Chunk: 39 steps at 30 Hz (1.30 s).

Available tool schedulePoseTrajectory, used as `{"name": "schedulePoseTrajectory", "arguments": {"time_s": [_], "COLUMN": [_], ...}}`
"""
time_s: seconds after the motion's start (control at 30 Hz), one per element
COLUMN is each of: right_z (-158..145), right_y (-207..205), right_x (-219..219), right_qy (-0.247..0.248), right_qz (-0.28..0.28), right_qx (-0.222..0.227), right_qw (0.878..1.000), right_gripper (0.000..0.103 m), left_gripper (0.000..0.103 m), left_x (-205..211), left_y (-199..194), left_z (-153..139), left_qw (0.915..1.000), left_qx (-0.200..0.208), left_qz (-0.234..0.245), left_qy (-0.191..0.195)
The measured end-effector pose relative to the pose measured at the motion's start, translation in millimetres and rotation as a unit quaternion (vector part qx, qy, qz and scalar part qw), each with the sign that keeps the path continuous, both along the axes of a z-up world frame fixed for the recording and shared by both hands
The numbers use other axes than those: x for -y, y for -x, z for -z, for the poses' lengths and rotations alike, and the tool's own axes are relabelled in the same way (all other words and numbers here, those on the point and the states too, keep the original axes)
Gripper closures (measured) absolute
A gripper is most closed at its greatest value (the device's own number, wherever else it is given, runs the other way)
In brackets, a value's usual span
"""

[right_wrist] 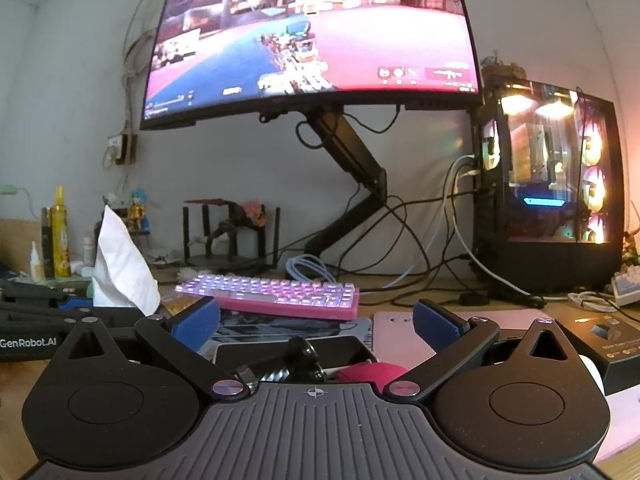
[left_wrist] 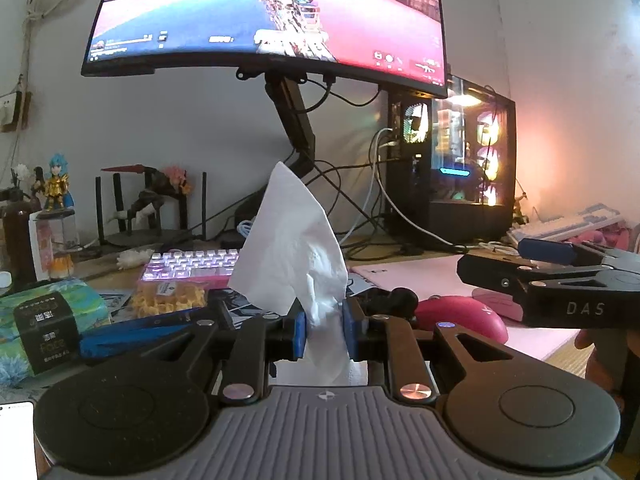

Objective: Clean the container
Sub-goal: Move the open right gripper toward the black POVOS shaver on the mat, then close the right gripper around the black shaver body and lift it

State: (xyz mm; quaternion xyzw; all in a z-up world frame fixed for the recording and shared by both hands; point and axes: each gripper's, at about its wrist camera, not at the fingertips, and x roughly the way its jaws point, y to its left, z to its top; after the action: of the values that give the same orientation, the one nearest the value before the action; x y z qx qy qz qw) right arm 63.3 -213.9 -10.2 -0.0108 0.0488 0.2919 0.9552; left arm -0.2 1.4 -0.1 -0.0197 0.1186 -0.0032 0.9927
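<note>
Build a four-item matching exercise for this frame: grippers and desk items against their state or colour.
Things:
1. left gripper
2. right gripper
3. keyboard
4. mouse

States:
A. open, holding nothing
B. backlit keys, pink case
C. shut on the white tissue
D. magenta, lying on the pink mat

Pairs: 1-C, 2-A, 3-B, 4-D

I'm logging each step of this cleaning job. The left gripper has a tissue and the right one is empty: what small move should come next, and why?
Probably bring the open right gripper down onto the dark container lying just below its fingers, to steady it. The left gripper is already shut on the white tissue, held above the desk, so the wiper is ready and nothing grips the container.
</note>
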Motion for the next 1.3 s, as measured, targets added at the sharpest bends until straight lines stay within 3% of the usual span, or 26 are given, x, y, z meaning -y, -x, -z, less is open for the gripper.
{"name": "schedulePoseTrajectory", "arguments": {"time_s": [0.2, 0.37, 0.73, 1.07, 1.23, 1.3], "right_z": [-2.0, -3.6, -2.2, 6.7, 14.5, 17.8], "right_y": [-2.1, -3.8, -12.5, -30.0, -46.5, -50.2], "right_x": [-2.2, -4.1, -40.5, -63.5, -61.9, -66.9], "right_qy": [0.01, 0.018, 0.078, 0.126, 0.065, 0.059], "right_qz": [0.002, 0.004, -0.037, -0.04, -0.05, -0.049], "right_qx": [-0.008, -0.015, -0.066, -0.129, -0.206, -0.228], "right_qw": [1.0, 1.0, 0.994, 0.983, 0.975, 0.971], "right_gripper": [0.0, 0.0, 0.001, 0.021, 0.021, 0.027], "left_gripper": [0.075, 0.082, 0.086, 0.086, 0.086, 0.086], "left_x": [-13.2, -3.6, -7.0, -17.7, -15.1, -14.8], "left_y": [4.1, 2.6, 9.4, 13.7, 14.0, 14.2], "left_z": [1.6, 0.2, -1.4, -1.3, -1.2, -1.0], "left_qw": [0.9997, 0.9998, 0.9993, 0.9982, 0.9981, 0.9981], "left_qx": [0.012, 0.01, 0.027, 0.028, 0.029, 0.03], "left_qz": [0.008, 0.012, 0.019, 0.026, 0.032, 0.033], "left_qy": [0.017, 0.01, 0.02, 0.046, 0.044, 0.043]}}
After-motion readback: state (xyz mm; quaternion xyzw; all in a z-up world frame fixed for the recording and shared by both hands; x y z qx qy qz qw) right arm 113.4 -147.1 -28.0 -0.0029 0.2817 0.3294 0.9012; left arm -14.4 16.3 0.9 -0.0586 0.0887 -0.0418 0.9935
